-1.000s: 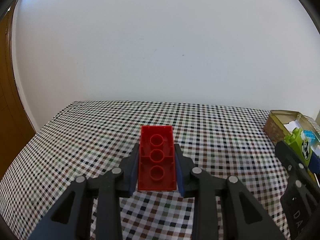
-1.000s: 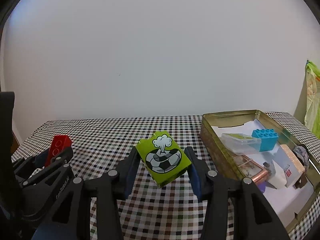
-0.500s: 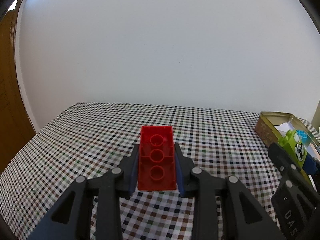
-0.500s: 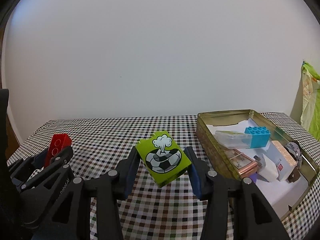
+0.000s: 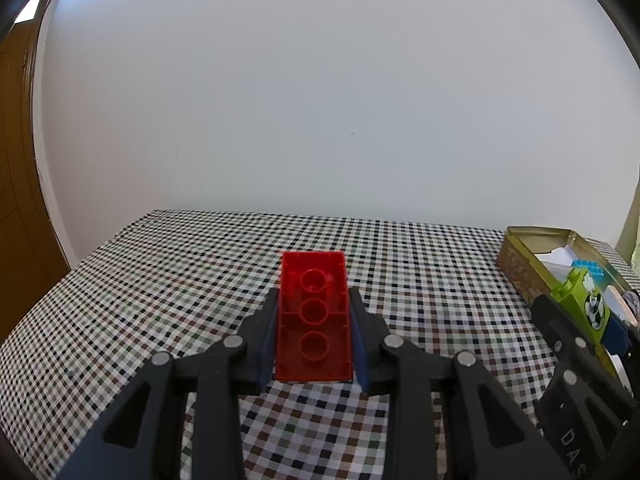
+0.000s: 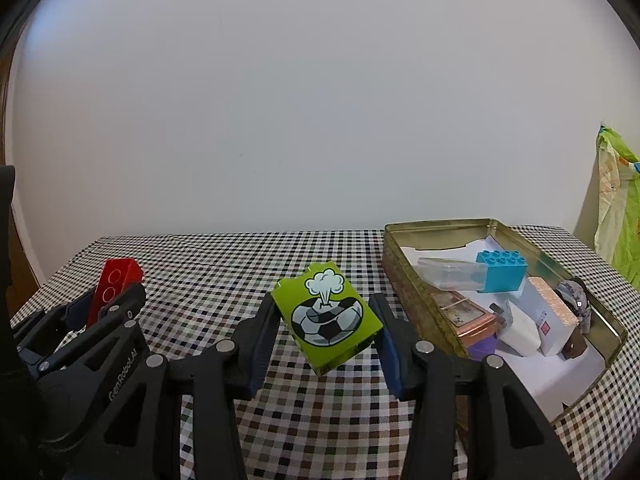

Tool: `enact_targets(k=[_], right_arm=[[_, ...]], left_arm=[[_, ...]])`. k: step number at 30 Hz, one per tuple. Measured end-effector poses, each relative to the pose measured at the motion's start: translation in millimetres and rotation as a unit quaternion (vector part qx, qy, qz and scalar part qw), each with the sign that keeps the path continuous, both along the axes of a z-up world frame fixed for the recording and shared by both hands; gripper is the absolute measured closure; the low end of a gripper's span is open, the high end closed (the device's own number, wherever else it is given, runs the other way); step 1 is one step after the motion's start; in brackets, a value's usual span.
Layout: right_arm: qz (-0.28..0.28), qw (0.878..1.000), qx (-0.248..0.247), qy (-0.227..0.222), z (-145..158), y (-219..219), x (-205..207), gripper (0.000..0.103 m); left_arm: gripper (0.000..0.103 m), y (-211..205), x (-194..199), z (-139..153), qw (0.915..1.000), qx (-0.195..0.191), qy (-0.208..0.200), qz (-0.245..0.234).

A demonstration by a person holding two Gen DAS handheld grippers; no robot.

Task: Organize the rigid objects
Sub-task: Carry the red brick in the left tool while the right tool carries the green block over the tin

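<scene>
My left gripper (image 5: 313,312) is shut on a red building brick (image 5: 313,316), held underside up above the checkered tablecloth (image 5: 168,280). The same red brick (image 6: 114,288) shows at the left of the right wrist view. My right gripper (image 6: 326,320) is shut on a lime green brick (image 6: 326,318) printed with a football, tilted between the pads. That green brick (image 5: 582,304) appears at the right edge of the left wrist view. To the right stands an open gold tin (image 6: 404,280) holding a blue brick (image 6: 502,272) and several small items.
The tin (image 5: 520,264) sits at the table's right side, with white paper lining it. A green patterned bag (image 6: 618,236) hangs at the far right. A white wall backs the table, and a brown door (image 5: 20,200) stands at the left.
In the left wrist view the tin and the right gripper have slid leftward, so the left gripper has shifted sideways with the red brick. The right gripper has barely moved.
</scene>
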State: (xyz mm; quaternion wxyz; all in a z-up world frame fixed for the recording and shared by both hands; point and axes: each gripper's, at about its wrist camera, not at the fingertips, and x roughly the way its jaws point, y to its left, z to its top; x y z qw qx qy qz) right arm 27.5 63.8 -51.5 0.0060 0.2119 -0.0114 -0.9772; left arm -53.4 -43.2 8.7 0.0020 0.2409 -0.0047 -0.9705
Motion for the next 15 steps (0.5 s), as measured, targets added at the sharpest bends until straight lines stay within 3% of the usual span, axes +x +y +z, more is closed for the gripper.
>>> enact_targets(k=[15], right_arm=[[-0.005, 1.0, 0.007, 0.019, -2, 25, 11, 0.054]], left_arm=[[0.073, 13, 21, 0, 1.0, 0.002, -0.005, 0.004]])
